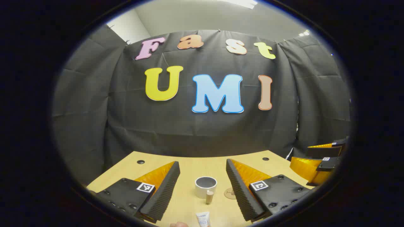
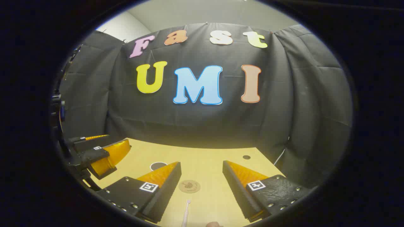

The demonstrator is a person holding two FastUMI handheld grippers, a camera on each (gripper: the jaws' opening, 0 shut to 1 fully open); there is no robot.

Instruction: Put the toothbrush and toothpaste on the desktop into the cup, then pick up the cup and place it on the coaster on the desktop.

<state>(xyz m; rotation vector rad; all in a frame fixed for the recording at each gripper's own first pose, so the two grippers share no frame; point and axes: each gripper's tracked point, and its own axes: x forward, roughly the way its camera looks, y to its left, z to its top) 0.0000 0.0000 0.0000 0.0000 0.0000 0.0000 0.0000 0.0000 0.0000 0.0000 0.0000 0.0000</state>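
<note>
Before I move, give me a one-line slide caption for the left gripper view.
Left claw open above the desk, framing the cup, coaster and toothpaste tube.

Desktop [image 1: 189, 201]: pale wood grain, matt.
Cup [image 1: 205, 186]: smooth, white outside (grey inside).
Coaster [image 2: 189, 186]: wood-like.
Toothpaste [image 1: 203, 218]: glossy plastic tube.
Wall [image 1: 202, 129]: creased cloth.

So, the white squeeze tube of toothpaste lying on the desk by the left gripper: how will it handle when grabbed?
The white squeeze tube of toothpaste lies flat on the pale wooden desk, so it probably won't roll. A tube like that likely gives under the pads, so a hard pinch may dent it. It looks small beside the white round cup, hence probably light. The left gripper is open.
</note>
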